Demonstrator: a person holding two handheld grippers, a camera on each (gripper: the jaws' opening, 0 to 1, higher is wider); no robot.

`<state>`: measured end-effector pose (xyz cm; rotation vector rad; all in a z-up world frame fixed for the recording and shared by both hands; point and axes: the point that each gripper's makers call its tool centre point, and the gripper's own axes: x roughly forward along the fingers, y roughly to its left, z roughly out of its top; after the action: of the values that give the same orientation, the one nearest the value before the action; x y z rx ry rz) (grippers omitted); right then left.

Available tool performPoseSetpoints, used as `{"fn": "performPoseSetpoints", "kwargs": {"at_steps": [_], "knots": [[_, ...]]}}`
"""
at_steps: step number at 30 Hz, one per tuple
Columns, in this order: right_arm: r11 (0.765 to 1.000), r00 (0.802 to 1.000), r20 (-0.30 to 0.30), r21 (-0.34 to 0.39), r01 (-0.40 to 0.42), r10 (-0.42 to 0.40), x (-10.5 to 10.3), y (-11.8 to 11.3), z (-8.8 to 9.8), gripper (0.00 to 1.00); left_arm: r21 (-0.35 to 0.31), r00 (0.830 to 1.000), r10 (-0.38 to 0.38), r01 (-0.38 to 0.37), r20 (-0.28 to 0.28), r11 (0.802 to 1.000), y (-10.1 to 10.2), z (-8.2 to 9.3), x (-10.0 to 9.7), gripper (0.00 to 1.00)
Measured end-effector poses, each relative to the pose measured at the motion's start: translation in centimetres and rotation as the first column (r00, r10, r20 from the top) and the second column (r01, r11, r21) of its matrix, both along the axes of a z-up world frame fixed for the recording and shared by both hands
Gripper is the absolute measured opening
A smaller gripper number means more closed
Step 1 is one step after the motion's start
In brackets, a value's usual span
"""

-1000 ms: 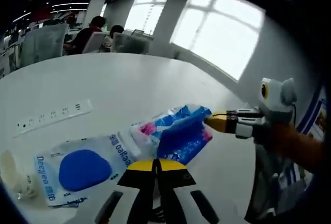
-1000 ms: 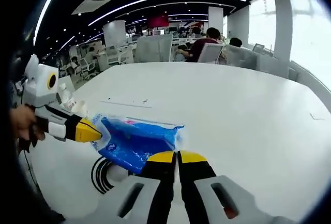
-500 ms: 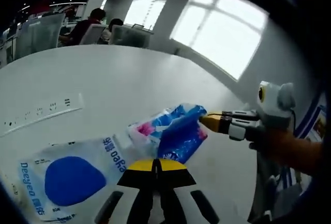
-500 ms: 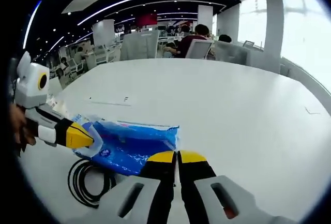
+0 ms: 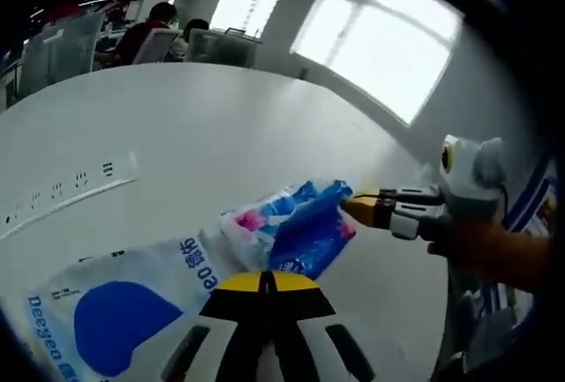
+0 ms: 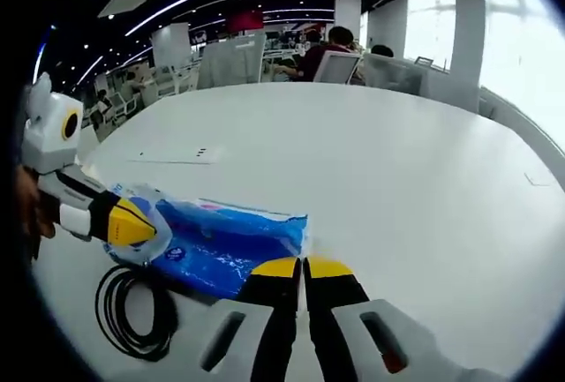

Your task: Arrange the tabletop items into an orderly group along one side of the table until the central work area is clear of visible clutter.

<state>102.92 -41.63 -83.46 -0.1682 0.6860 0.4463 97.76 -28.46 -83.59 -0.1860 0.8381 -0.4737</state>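
Observation:
A blue and pink plastic packet (image 5: 298, 228) is stretched between both grippers just above the white table (image 5: 177, 126). My left gripper (image 5: 267, 278) is shut on its near edge, and the right gripper (image 5: 351, 207) pinches its far end from the right. In the right gripper view the same packet (image 6: 225, 241) runs from my right gripper (image 6: 302, 265), shut on its corner, to the left gripper (image 6: 141, 223), shut on its crinkled clear end. A white pouch with a blue oval (image 5: 115, 311) lies flat under the left gripper.
A white power strip (image 5: 62, 195) lies on the table beyond the pouch; it is the flat strip (image 6: 177, 154) in the right gripper view. A black cable coil (image 6: 132, 311) lies beside the packet. People sit at chairs (image 6: 340, 64) past the far edge.
Both grippers stay shut on the packet. The views have shifted: the cable coil shows more fully to the packet's left, and the white pouch sits lower left in the left gripper view.

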Motion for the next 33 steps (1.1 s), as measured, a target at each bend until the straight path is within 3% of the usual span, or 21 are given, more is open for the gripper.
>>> {"fn": "performPoseSetpoints", "kwargs": {"at_steps": [4, 10, 18, 24, 28, 33], "knots": [[1.0, 1.0, -0.011, -0.009, -0.009, 0.009, 0.3, 0.2, -0.9, 0.0, 0.011, 1.0, -0.017, 0.017, -0.026, 1.0, 0.2, 0.1, -0.8, 0.0], [1.0, 1.0, -0.013, -0.026, -0.007, 0.007, 0.8, 0.3, -1.5, 0.0, 0.017, 0.999, -0.01, 0.011, -0.03, 1.0, 0.5, -0.3, -0.4, 0.0], [1.0, 1.0, -0.027, -0.02, -0.017, 0.016, 0.2, 0.5, -1.5, 0.0, 0.054, 1.0, -0.028, 0.028, 0.002, 0.998, 0.8, 0.0, -0.1, 0.0], [0.999, 1.0, -0.021, -0.037, -0.017, 0.016, -0.3, -0.1, -1.3, 0.1, 0.103, 0.996, -0.078, 0.073, 0.044, 0.992, 0.9, 1.0, -0.6, 0.07], [1.0, 1.0, -0.012, 0.001, -0.014, 0.014, -1.0, 0.2, 0.0, 0.17, 0.112, 0.995, -0.078, 0.072, 0.053, 0.991, 1.4, 2.2, -1.9, 0.15], [0.998, 0.998, -0.02, 0.028, -0.059, 0.06, -2.7, 1.3, 0.4, 0.28, 0.127, 0.996, -0.08, 0.073, 0.05, 0.989, 1.9, 2.3, -3.5, 0.2]]}}
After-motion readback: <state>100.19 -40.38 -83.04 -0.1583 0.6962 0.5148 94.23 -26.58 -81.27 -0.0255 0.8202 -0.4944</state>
